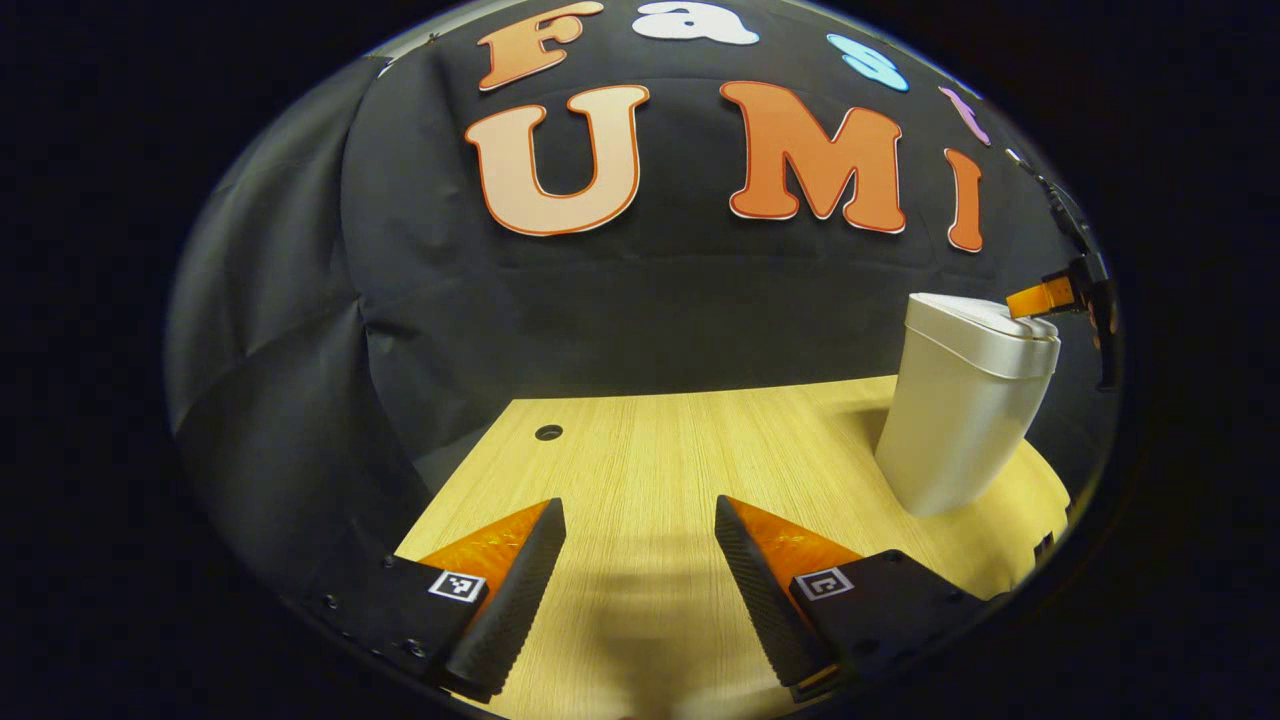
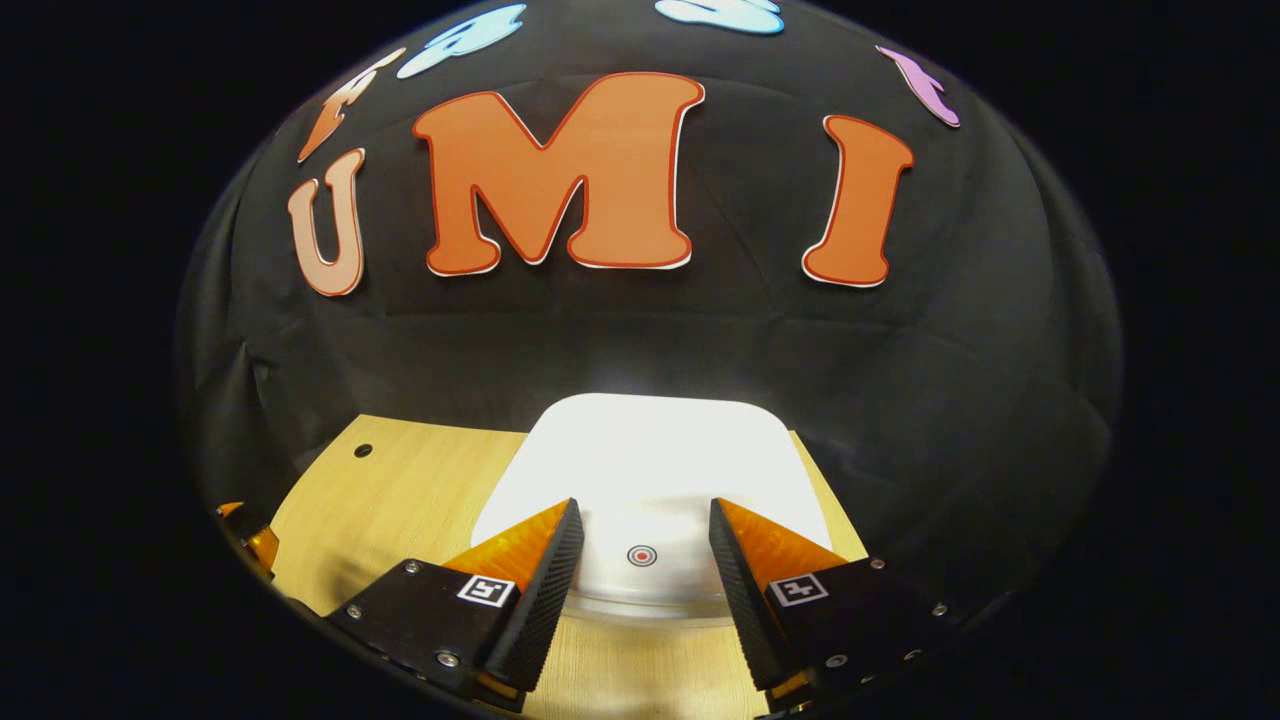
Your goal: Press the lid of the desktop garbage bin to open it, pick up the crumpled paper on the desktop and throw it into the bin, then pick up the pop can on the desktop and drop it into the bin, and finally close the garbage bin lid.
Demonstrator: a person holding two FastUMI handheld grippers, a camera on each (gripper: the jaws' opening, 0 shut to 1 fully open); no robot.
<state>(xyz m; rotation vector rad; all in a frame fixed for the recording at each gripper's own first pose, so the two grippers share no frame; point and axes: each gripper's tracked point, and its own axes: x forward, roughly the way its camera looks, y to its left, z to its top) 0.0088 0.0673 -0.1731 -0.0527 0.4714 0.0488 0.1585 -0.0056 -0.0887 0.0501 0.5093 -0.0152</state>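
While the lid sits flat and closed: the white desktop garbage bin (image 1: 960, 410) stands on the table (image 1: 650, 450) at 3 o'clock in the left gripper view.
Left gripper (image 1: 640, 560): released, fingers apart over bare wood, grasping nothing.
Right gripper (image 2: 645, 560): released, fingers apart just above the lid (image 2: 650, 470) at 6 o'clock in the right gripper view, straddling its red ring mark (image 2: 641, 555).
Contact: cannot tell.

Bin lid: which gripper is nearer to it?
Right. The right gripper hovers directly over the bin lid, fingers open. The left gripper is open above the table, well off to the bin's side.
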